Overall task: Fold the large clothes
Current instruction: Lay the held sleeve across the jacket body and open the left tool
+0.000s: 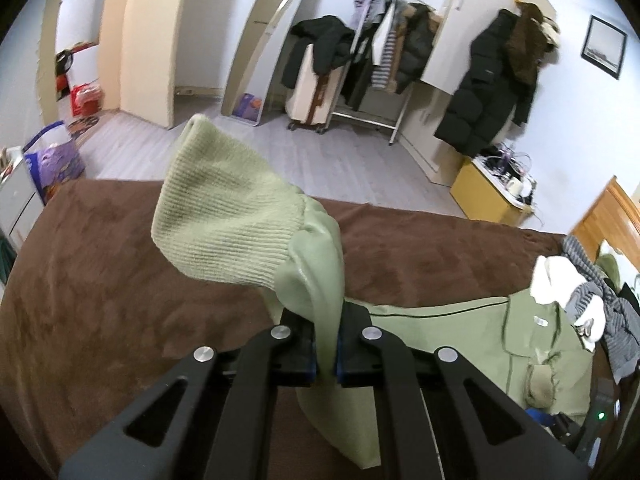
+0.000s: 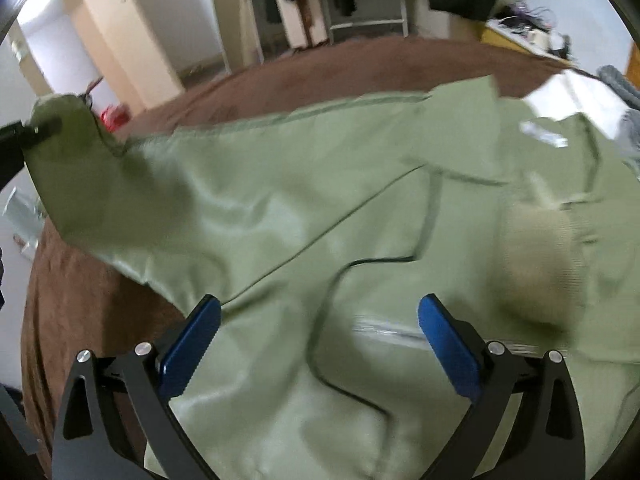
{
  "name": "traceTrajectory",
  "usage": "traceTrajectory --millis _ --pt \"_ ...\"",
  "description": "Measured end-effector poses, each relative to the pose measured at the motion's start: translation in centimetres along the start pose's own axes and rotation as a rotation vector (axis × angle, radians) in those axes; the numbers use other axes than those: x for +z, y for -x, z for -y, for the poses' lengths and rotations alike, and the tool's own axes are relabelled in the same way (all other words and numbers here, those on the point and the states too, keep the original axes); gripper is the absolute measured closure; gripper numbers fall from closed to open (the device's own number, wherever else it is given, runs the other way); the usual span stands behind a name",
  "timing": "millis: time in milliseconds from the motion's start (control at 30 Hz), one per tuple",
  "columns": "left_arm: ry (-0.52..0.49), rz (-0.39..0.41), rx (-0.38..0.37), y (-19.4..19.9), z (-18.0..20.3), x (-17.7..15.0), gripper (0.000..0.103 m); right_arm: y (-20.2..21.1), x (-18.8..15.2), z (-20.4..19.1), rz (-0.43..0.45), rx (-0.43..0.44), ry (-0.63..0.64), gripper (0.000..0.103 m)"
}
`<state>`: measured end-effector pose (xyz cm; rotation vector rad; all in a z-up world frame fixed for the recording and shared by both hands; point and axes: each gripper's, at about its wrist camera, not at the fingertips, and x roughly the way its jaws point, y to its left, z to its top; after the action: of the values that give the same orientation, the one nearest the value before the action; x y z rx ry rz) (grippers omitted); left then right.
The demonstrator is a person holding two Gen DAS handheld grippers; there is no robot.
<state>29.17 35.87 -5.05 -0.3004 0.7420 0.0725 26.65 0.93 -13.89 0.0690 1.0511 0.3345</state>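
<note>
A light green jacket (image 2: 304,208) lies spread on the brown bedspread (image 2: 72,304). My left gripper (image 1: 327,340) is shut on the jacket's sleeve (image 1: 320,264) just behind its ribbed knit cuff (image 1: 224,216), which is lifted above the bed. The jacket's body (image 1: 460,340) lies to the right in that view. My right gripper (image 2: 320,344) is open, its blue pads (image 2: 192,344) wide apart just above the jacket's front. The other ribbed cuff (image 2: 540,268) lies on the jacket to the right. The left gripper (image 2: 24,132) shows at the far left holding the sleeve end.
A pile of grey striped and white clothes (image 1: 584,292) lies at the bed's right end. Beyond the bed are a clothes rack with coats (image 1: 384,56), a suitcase (image 1: 316,92), a yellow cabinet (image 1: 488,192) and a leaning mirror (image 1: 264,48).
</note>
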Motion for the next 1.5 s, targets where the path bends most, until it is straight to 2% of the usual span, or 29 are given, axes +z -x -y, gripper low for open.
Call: traceTrajectory --millis 200,400,500,700,833,900,1000,1067,1200,1333,1500 --pt "-0.071 0.045 -0.053 2.4 5.5 1.5 0.095 5.1 -0.1 5.4 0.041 -0.062 -0.059 0.006" --pt "-0.148 0.115 -0.181 6.0 13.8 3.2 0.095 9.0 -1.6 10.8 0.049 -0.151 -0.115 0.006" --pt "-0.210 0.126 -0.272 7.2 19.4 3.1 0.095 10.4 -2.7 14.2 0.048 -0.187 -0.159 0.006" --pt "-0.312 0.070 -0.408 6.7 29.0 0.0 0.095 13.2 -4.5 20.1 0.045 -0.235 -0.237 0.006" --pt "-0.355 -0.015 -0.471 4.4 34.4 -4.8 0.095 14.7 -5.6 22.2 0.034 -0.255 -0.255 0.006" --pt "-0.383 -0.058 -0.479 2.8 36.7 -8.3 0.095 15.1 -6.4 23.2 0.016 -0.267 -0.258 0.006" --pt "-0.379 -0.117 -0.479 0.6 37.8 -12.9 0.095 15.6 -8.0 25.3 -0.019 -0.295 -0.267 0.006" --pt "-0.364 -0.187 -0.463 -1.8 38.3 -16.3 0.095 15.9 -8.6 26.3 -0.029 -0.303 -0.282 0.006" --pt "-0.367 -0.265 -0.428 -4.4 38.6 -20.5 0.095 17.0 -9.1 27.9 -0.040 -0.318 -0.262 0.006" --pt "-0.371 -0.285 -0.408 -4.7 39.1 -21.7 0.095 17.2 -9.2 28.7 -0.046 -0.326 -0.245 0.006" --pt "-0.381 -0.289 -0.391 -5.0 39.9 -21.4 0.095 16.7 -10.1 28.5 -0.063 -0.303 -0.255 0.006"
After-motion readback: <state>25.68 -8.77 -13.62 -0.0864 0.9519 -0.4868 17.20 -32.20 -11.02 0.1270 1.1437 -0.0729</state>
